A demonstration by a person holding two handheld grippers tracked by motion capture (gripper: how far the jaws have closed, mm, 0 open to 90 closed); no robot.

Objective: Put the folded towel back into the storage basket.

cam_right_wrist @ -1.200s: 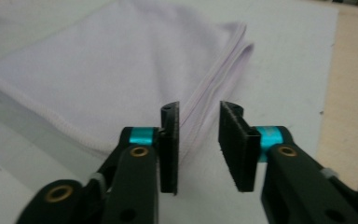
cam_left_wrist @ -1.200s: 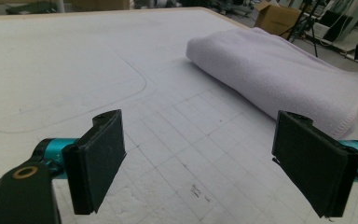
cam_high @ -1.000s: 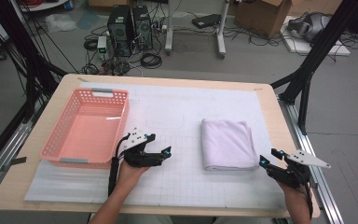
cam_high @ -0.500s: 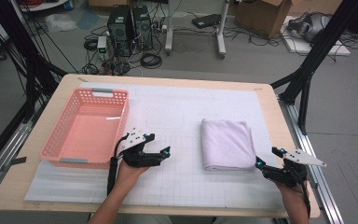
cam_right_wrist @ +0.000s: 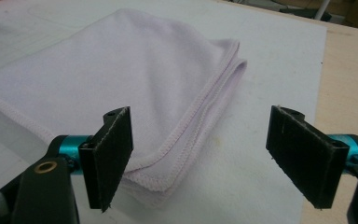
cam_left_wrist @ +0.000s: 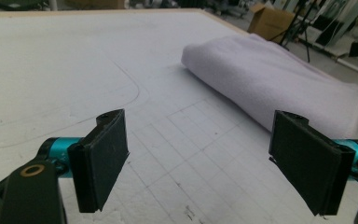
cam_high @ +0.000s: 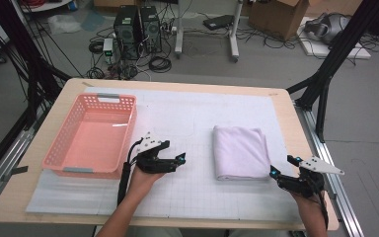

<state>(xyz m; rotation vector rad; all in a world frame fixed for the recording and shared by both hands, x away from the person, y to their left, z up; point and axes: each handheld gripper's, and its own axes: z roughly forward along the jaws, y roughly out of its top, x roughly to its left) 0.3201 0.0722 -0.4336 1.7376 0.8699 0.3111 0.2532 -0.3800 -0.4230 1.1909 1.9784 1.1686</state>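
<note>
A folded pale lilac towel lies on the right half of the white gridded mat. My right gripper sits at the towel's near right corner, pointing at it. Its jaws have just been opening and now stand wide. In the right gripper view the stitched towel corner lies low between the jaws, and neither pad touches it. My left gripper rests near the mat's middle, open, pointing right toward the towel. Nothing is between its jaws.
A pink plastic basket stands on the left of the mat, just beside my left hand. The wooden table edge runs close to the right of the towel. Black frame legs, cables and computers stand on the floor beyond the table.
The right gripper's jaws look a little wider apart than a second ago. Both hands have kept their places, and the towel has not moved.
</note>
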